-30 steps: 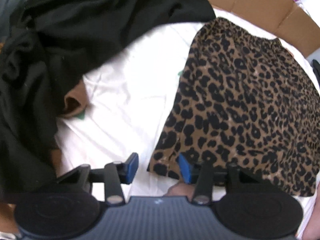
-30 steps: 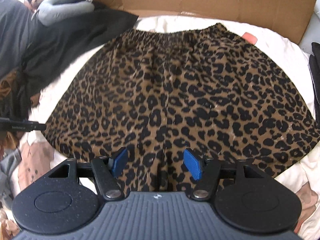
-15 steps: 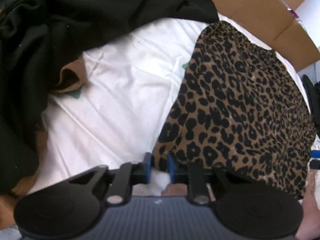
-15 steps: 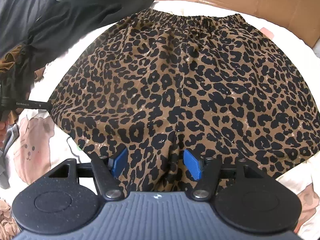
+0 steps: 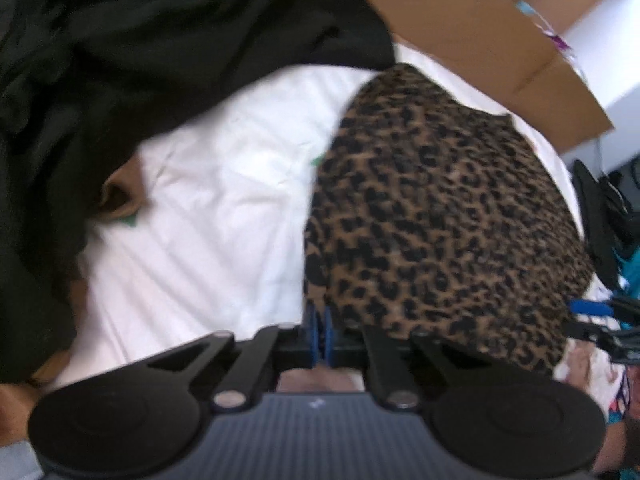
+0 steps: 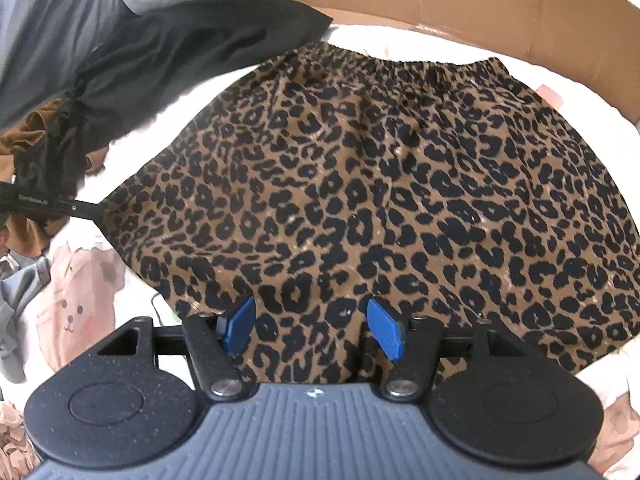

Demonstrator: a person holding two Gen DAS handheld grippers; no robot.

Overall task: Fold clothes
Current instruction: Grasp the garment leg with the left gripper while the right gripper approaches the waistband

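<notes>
A leopard-print garment (image 6: 380, 184) with an elastic waistband lies spread on a white bed sheet (image 5: 224, 220), waistband at the far side. My left gripper (image 5: 319, 330) has its jaws closing the last bit on the garment's (image 5: 432, 208) near left hem corner, with the blue pads pinching the cloth. That corner is raised off the sheet. In the right wrist view, the left gripper (image 6: 94, 208) reaches in from the left edge. My right gripper (image 6: 312, 326) is open above the middle of the near hem. Cloth lies under its fingers, and the pads are apart from it.
A pile of black clothes (image 5: 120, 80) with a brown piece (image 5: 120, 196) lies at the left. A cardboard wall (image 6: 440, 4) runs along the far side. A bear print (image 6: 76, 308) marks the sheet near left. Dark things (image 5: 600, 216) stand at the right.
The left jaws went from wide open around the hem corner to pinched shut on it, and the corner has lifted a little. The right gripper stayed open over the hem.
</notes>
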